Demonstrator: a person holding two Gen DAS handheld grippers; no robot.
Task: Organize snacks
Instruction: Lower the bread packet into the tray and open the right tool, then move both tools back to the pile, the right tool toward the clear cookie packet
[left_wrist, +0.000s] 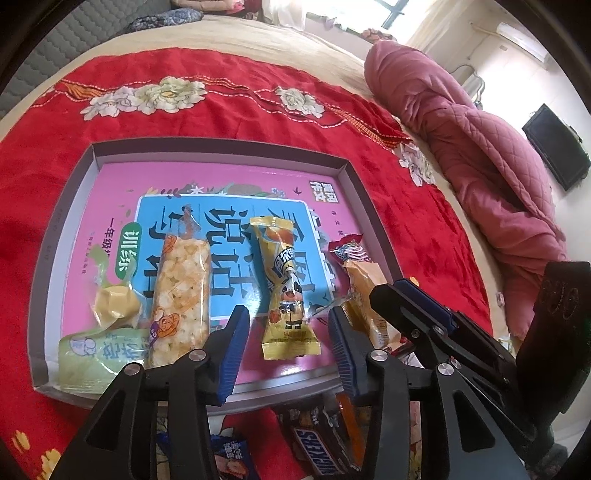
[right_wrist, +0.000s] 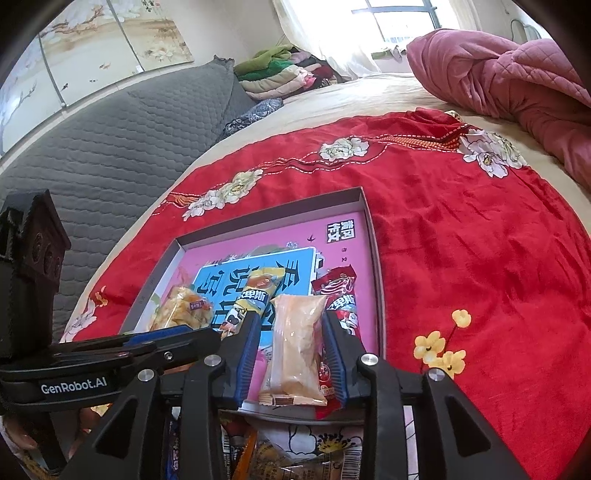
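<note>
Spread across a beige bed, a red floral blanket (left_wrist: 369, 155) carries a shallow grey tray (left_wrist: 66, 206) lined with a pink-and-blue printed sheet, where the snacks lie in a row. At six o'clock in the left wrist view, the yellow snack pack (left_wrist: 288, 288) rests between the left gripper (left_wrist: 288, 328), whose blue pads stand apart and clear of it. A puffed-rice bar (left_wrist: 181, 295) lies at its nine o'clock. In the right wrist view, the right gripper (right_wrist: 290, 325) brackets a pale orange packet (right_wrist: 295, 336), pads apart. A pink quilt (right_wrist: 517, 81) sits at one o'clock.
</note>
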